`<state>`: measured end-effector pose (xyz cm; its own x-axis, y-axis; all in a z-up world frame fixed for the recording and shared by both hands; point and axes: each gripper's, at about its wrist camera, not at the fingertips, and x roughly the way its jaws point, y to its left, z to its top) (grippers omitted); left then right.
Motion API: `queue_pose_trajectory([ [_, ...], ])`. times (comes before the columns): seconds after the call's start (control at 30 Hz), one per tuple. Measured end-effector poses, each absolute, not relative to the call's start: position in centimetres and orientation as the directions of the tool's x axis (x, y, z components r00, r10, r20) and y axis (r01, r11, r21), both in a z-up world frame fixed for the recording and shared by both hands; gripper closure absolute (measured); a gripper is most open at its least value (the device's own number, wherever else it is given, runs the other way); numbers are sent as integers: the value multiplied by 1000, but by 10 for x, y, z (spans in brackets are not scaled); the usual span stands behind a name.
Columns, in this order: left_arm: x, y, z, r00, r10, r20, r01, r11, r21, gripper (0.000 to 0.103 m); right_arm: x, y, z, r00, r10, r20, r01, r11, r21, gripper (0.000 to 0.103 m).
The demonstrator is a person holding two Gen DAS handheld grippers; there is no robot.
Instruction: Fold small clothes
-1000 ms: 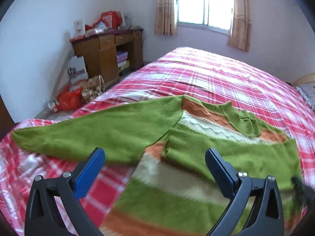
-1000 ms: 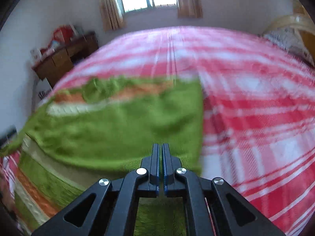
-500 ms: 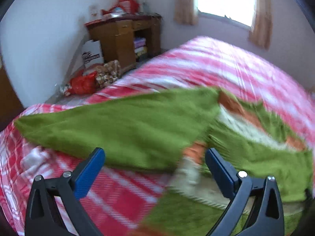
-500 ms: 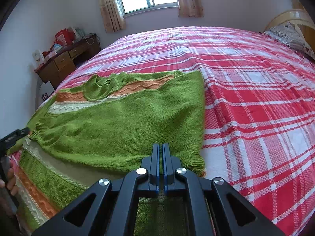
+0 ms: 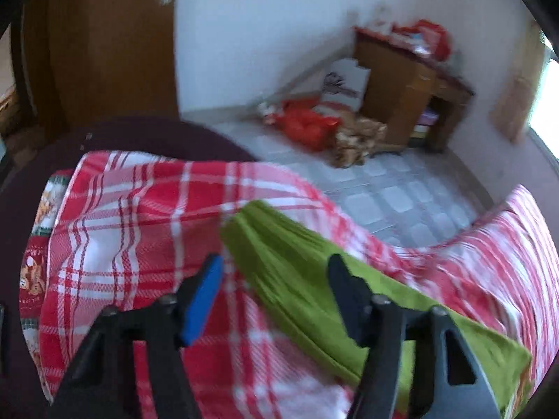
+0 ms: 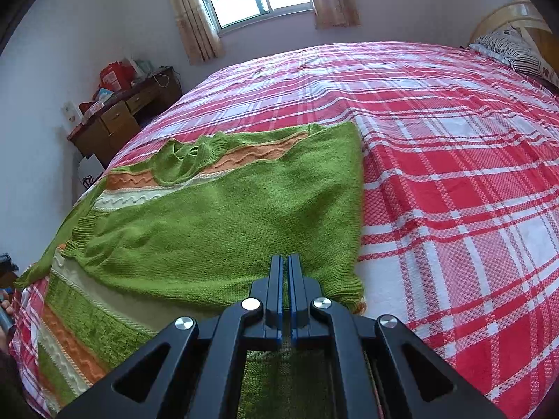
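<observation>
The green sweater (image 6: 216, 223) lies flat on the bed (image 6: 454, 181), near the edge closest to the desk (image 6: 118, 118). One sleeve is already folded across the sweater's front, so the fold on the side away from the desk looks done. The other sleeve (image 5: 314, 279) is not folded yet. It lies stretched out on the bed, pointing away from the sweater toward the bed's corner.

The left gripper (image 5: 274, 289) hangs over that sleeve near its cuff. Its fingers are spread wide and hold nothing. The right gripper (image 6: 285, 286) sits at the sweater's bottom edge with its fingers pressed together. Sweater knit shows right under them, but I cannot tell if any cloth is pinched between them.

I think the job is about half done. The stretched sleeve must be folded in, and then the sweater folded up from the bottom.
</observation>
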<state>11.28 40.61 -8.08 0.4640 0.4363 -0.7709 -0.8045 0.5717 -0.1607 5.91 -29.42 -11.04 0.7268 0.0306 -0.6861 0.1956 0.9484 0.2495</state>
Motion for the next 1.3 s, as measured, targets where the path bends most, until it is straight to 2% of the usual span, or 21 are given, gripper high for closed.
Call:
queue_pose_trajectory([
  [0.1, 118, 419, -95, 462, 381, -801, -812, 545, -209, 43, 59, -294, -110, 727, 30, -686, 196, 949, 248, 100],
  [0.13, 119, 420, -98, 465, 366, -806, -811, 542, -222, 47, 59, -294, -110, 727, 30, -686, 196, 949, 249, 100],
  [0.2, 121, 412, -101, 454, 382, -805, -811, 552, -195, 49, 59, -294, -110, 727, 29, -686, 196, 949, 248, 100],
  [0.23, 124, 406, -99, 450, 401, -798, -806, 568, -169, 55, 59, -294, -110, 727, 29, -686, 196, 949, 248, 100],
  [0.3, 126, 398, -96, 463, 431, -775, -788, 601, -136, 75, 59, -293, -111, 726, 26, -687, 197, 950, 244, 100],
  [0.33, 128, 398, -96, 482, 414, -772, -772, 618, -150, 89, 59, -294, -111, 727, 27, -686, 196, 949, 245, 100],
  [0.53, 137, 398, -92, 480, 438, -760, -766, 631, -120, 94, 59, -294, -111, 727, 29, -686, 196, 949, 248, 100],
  [0.7, 146, 370, -60, 567, 468, -678, -703, 704, -102, 96, 59, -294, -111, 728, 28, -686, 197, 949, 247, 100],
  [0.83, 144, 301, -13, 714, 427, -554, -563, 821, -93, 96, 59, -294, -111, 728, 28, -685, 197, 948, 248, 100],
  [0.87, 143, 270, 0, 768, 389, -509, -491, 867, -79, 96, 59, -294, -111, 728, 28, -685, 197, 948, 249, 100],
  [1.0, 136, 173, 14, 872, 233, -430, -264, 965, -12, 96, 59, -294, -111, 729, 31, -684, 196, 948, 251, 100],
  [1.03, 134, 138, 11, 890, 160, -427, -176, 984, 3, 96, 59, -294, -111, 728, 29, -685, 196, 948, 249, 100],
  [1.13, 131, 77, -5, 897, 61, -437, -47, 998, 43, 96, 59, -294, -111, 728, 29, -685, 196, 948, 249, 100],
  [1.3, 128, 1, -46, 840, -48, -540, 102, 992, 69, 96, 59, -294, -111, 729, 30, -684, 196, 948, 251, 100],
])
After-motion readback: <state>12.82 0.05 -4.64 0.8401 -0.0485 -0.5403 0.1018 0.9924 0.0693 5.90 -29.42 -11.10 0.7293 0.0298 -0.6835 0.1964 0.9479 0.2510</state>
